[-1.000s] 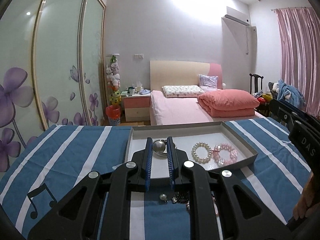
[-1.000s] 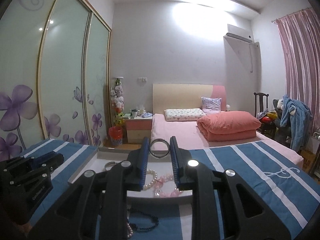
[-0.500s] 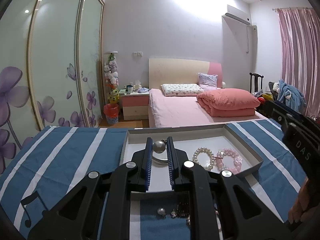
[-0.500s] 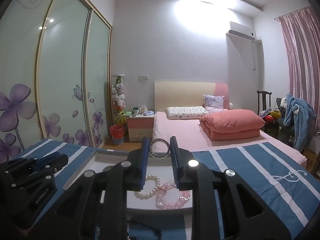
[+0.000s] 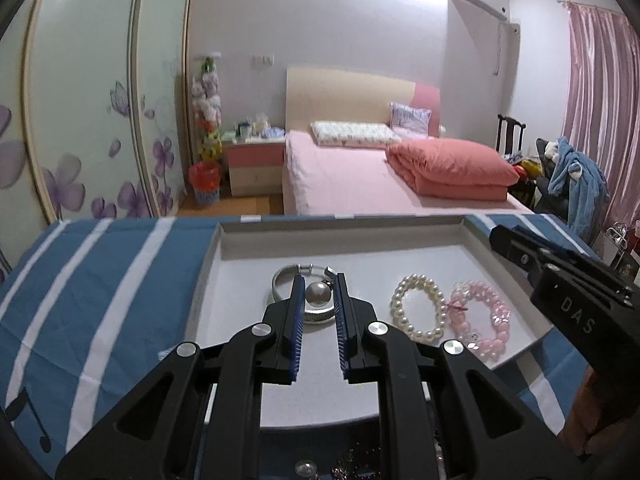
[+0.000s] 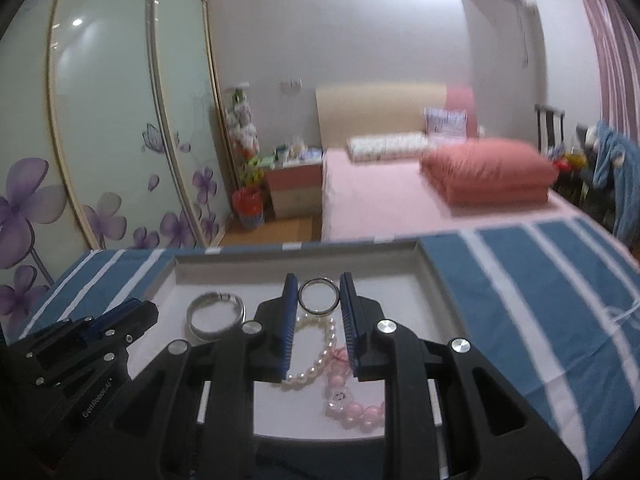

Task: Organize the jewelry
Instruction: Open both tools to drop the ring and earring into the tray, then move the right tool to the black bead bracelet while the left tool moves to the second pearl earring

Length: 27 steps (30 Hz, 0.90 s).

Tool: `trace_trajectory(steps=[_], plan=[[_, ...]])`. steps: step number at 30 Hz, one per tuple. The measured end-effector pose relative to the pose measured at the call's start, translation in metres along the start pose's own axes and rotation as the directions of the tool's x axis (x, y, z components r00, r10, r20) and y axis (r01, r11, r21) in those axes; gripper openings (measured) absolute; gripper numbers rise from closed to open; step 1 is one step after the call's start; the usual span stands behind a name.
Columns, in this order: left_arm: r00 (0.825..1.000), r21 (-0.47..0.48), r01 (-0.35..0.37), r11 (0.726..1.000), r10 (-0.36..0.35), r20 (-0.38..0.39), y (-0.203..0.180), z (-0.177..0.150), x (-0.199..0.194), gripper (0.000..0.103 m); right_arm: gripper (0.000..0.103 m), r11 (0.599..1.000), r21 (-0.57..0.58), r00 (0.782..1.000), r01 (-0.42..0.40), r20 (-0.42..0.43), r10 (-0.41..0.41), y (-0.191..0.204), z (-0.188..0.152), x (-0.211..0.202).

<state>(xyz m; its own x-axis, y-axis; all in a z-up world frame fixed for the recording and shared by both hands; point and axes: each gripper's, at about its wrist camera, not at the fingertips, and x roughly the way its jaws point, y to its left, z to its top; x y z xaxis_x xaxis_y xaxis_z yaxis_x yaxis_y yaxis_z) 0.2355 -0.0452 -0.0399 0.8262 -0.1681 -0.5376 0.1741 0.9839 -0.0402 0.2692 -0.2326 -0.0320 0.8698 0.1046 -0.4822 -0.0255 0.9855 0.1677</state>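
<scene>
Your left gripper (image 5: 318, 292) is pinched on a round pearl bead (image 5: 318, 293), held at centre frame over the silver bangle (image 5: 285, 280) that lies in the left part of the grey tray (image 5: 340, 226). Your right gripper (image 6: 319, 297) clamps a silver ring (image 6: 319, 297) between its blue pads, poised above the middle of the same tray. Already lying in the tray are a white pearl bracelet (image 5: 419, 305) and, touching it on the right, a pink bead bracelet (image 5: 482, 322). You look to be at the placing step for both pieces. Next, lower each one to bare tray floor, the ring toward the free upper middle, then spread the fingers gently so nothing rolls. A few small pieces (image 5: 306, 468) wait on the striped cloth (image 5: 100, 280) at the bottom edge.
</scene>
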Motion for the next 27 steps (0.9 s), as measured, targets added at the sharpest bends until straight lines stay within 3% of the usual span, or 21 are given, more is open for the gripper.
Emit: trace_trajectory(steps=[5, 9, 21, 27], plan=[[0.999, -0.024, 0.018, 1.000, -0.019, -0.048, 0.006, -0.002, 0.011, 0.017, 0.024, 0.998, 0.043, 0.995, -0.036, -0.089, 0.040, -0.001, -0.007, 0.020], [0.997, -0.075, 0.039, 0.996, -0.044, -0.064, 0.016, -0.001, 0.010, 0.033, 0.030, 0.997, 0.063, 0.995, -0.042, -0.087, 0.047, -0.006, -0.007, 0.016], [0.999, -0.128, 0.031, 0.991, -0.034, -0.027, 0.040, 0.003, -0.025, 0.034, 0.030, 0.997, 0.071, 0.998, -0.013, -0.063, 0.018, -0.020, -0.008, -0.018], [0.999, -0.098, 0.018, 0.995, -0.022, -0.041, 0.043, -0.012, -0.047, 0.034, 0.030, 0.996, 0.087, 0.993, -0.003, -0.117, 0.013, -0.033, -0.022, -0.035]])
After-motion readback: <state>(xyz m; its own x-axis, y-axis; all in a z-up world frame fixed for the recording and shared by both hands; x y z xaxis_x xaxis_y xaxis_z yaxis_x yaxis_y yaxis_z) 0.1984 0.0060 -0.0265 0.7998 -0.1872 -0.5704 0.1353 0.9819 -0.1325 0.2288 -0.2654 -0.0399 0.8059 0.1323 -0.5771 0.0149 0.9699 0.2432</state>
